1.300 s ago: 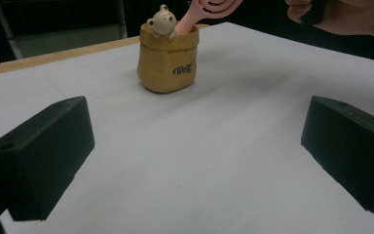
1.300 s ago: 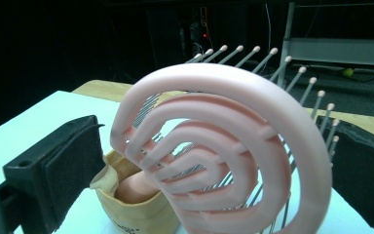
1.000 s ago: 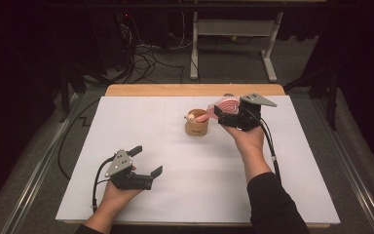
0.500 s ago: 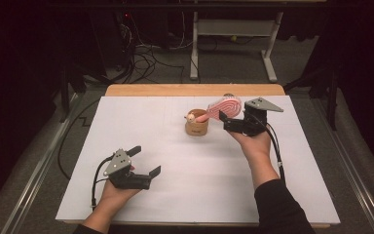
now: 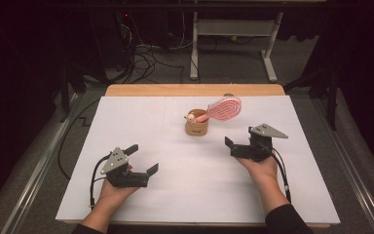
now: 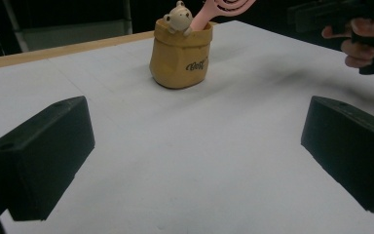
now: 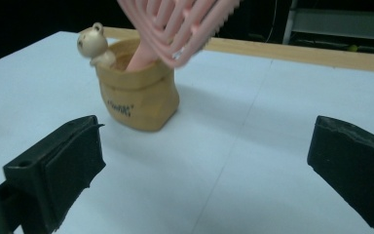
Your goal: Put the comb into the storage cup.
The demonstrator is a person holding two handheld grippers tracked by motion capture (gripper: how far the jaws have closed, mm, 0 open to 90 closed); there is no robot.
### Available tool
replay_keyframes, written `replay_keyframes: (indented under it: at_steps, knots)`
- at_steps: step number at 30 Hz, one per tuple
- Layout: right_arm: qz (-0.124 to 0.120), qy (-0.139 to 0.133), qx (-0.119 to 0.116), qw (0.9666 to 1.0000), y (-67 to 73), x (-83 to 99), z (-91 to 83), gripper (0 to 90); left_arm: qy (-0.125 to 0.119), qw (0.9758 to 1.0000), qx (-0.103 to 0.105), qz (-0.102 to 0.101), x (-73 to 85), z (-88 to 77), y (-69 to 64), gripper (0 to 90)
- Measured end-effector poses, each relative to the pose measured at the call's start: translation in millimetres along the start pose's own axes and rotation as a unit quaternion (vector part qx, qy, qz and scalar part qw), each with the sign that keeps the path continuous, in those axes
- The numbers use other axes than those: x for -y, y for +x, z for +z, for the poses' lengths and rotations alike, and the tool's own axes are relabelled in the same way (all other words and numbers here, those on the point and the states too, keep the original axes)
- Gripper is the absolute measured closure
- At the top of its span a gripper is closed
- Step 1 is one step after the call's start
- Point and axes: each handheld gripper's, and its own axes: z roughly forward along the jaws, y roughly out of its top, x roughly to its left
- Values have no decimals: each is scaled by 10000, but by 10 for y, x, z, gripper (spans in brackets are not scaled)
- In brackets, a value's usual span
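Holder: a small tan sack-shaped pot (image 5: 197, 127) with a bear figure on its rim is seen on the white tabletop (image 5: 175, 195).
Brush: a pink oval hairbrush (image 5: 222, 109) is stood handle-down in the pot (head leaning out).
Right hand-held gripper (image 5: 237, 147): held just beside the pot, jaws spread, nothing gripped.
Left hand-held gripper (image 5: 142, 160): held well apart from the pot, jaws spread.
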Motion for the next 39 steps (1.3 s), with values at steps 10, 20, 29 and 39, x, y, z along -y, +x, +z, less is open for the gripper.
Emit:
replay_keyframes:
  at_steps: [10,20,29,39]
  knots:
    - [34,-162,-54,9998,4,417,-455,4,18,10000,27,-6,0,-3,22,0]
    - [14,-641,50,9979,-70,572,-1029,4,50,10000,0,-19,6,3,9,0]
    - [-72,-746,-10,9972,-143,660,-1110,4,56,10000,-21,16,0,21,-81,0]
    - [-182,-697,62,9974,-96,659,-1107,4,-19,9997,-258,28,-6,-110,-34,0]
